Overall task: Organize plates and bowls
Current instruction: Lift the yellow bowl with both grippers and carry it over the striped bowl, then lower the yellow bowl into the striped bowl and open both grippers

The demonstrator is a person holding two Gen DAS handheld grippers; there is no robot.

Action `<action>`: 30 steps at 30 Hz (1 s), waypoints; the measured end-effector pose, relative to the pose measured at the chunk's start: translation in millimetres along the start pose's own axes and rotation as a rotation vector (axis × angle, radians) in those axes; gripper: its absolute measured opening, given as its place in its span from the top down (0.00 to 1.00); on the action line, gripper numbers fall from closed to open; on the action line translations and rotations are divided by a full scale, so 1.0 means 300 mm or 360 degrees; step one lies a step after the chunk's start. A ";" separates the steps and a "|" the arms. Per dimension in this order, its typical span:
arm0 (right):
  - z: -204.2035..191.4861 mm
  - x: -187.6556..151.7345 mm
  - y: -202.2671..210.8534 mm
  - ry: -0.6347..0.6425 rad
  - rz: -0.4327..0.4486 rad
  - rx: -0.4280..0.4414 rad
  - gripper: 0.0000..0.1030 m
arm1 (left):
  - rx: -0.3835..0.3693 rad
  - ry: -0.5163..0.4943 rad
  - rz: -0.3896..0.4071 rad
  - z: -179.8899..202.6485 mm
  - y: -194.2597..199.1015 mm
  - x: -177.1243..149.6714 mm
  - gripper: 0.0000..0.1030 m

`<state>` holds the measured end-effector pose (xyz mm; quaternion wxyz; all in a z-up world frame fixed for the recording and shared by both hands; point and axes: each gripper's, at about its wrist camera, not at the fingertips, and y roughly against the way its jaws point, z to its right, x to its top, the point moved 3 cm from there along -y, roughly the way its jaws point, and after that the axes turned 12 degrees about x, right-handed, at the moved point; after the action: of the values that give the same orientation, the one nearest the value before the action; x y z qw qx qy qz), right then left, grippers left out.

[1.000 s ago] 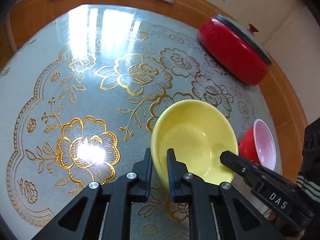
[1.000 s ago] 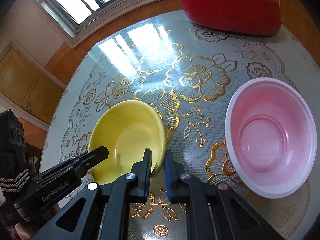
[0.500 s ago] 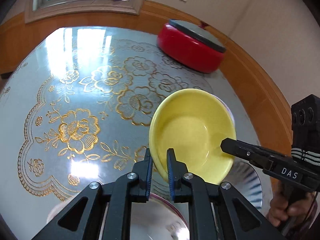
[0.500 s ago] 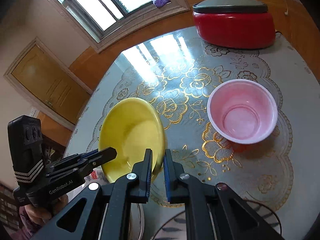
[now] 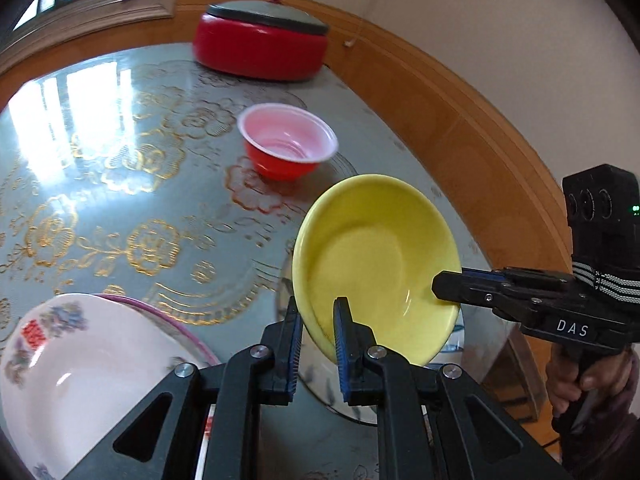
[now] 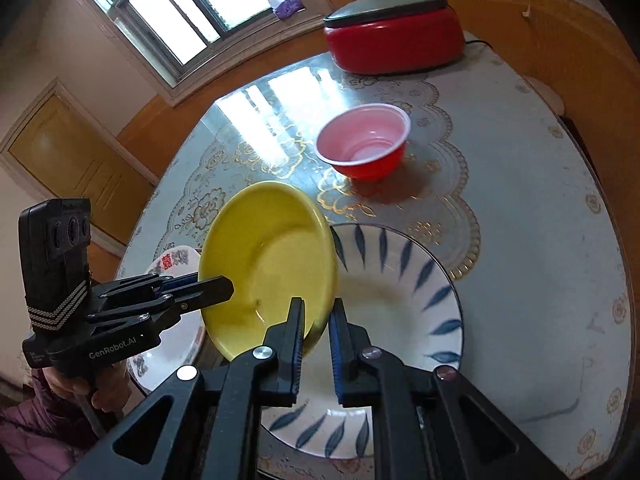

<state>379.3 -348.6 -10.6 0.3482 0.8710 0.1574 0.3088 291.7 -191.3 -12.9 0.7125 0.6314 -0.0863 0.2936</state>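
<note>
Both grippers pinch opposite rims of the glossy yellow bowl, held tilted above the blue-leaf white plate: left gripper marked "GenRobot.AI", right gripper marked "DAS". The red plastic bowl stands apart on the gold-flowered tabletop.

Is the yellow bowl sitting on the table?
No, the yellow bowl is lifted above the blue-leaf plate, pinched at its rim by both grippers.
</note>
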 end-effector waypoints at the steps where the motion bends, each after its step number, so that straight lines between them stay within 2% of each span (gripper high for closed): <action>1: 0.022 -0.013 -0.003 -0.0025 -0.0009 -0.0013 0.88 | 0.0000 -0.0021 -0.0021 0.021 -0.019 -0.008 0.85; 7: 0.110 -0.074 -0.032 -0.0153 -0.0065 -0.0036 0.88 | 0.0031 -0.0089 -0.0122 0.095 -0.100 -0.037 0.81; 11: 0.131 -0.088 -0.050 -0.0152 -0.0085 -0.0067 0.85 | 0.0058 -0.0097 -0.0151 0.109 -0.124 -0.057 0.80; 13: 0.134 -0.091 -0.055 -0.0134 -0.0092 -0.0115 0.83 | 0.0051 -0.0088 -0.0158 0.107 -0.131 -0.059 0.77; 16: 0.123 -0.088 -0.053 -0.0089 -0.0090 -0.0152 0.81 | 0.0064 -0.0104 -0.0125 0.112 -0.119 -0.063 0.72; 23: 0.088 -0.085 -0.054 0.0051 -0.0099 -0.0244 0.72 | 0.0089 -0.0081 -0.0060 0.099 -0.072 -0.056 0.72; 25: 0.066 -0.085 -0.061 0.0133 -0.0123 -0.0221 0.69 | 0.0084 -0.0059 -0.0037 0.084 -0.052 -0.051 0.72; 30: 0.055 -0.091 -0.099 0.0163 -0.0171 -0.0262 0.68 | 0.0110 -0.0003 0.0009 0.052 -0.016 -0.029 0.72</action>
<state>367.5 -349.3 -52.6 0.4262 0.8128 0.1956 0.3456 291.2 -208.9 -18.3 0.6893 0.6557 -0.0788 0.2979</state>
